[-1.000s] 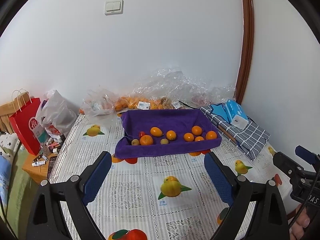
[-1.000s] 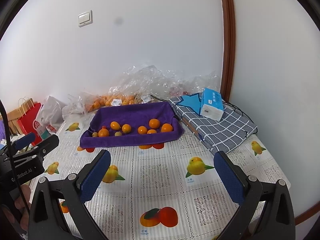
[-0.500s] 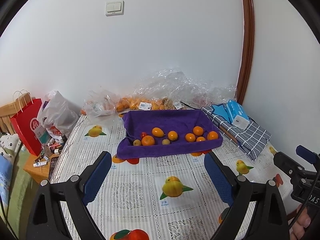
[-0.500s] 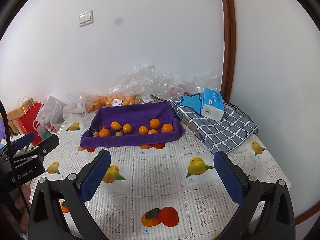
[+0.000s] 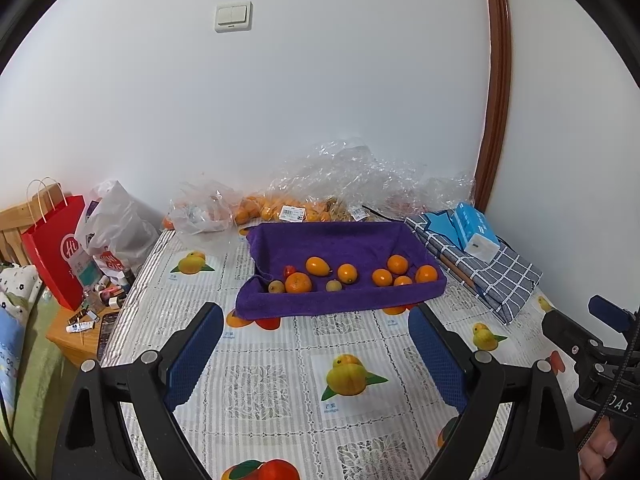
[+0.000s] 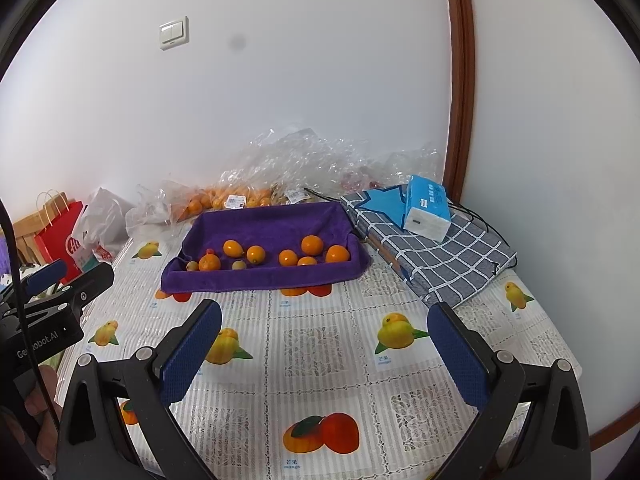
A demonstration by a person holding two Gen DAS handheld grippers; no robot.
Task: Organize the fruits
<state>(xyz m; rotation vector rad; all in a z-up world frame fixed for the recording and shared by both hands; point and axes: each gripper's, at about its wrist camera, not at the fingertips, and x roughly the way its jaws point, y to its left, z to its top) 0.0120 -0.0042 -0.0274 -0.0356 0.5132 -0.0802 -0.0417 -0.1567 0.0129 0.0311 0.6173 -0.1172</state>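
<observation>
We see our left claw (image 5: 316, 344) and right claw (image 6: 325, 342) spread wide, empty, above the fruit-print table (image 6: 320, 360). The oranges (image 6: 312, 245) lie in a purple cloth tray (image 6: 260, 278); plastic bags (image 5: 348, 176) crowd the white wall, a tissue pack (image 6: 426, 208) beside.

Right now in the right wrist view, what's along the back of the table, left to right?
Red paper bag → grey plastic bag → clear bag of oranges → purple tray → checked cloth, with the blue tissue pack lying on it.
</observation>
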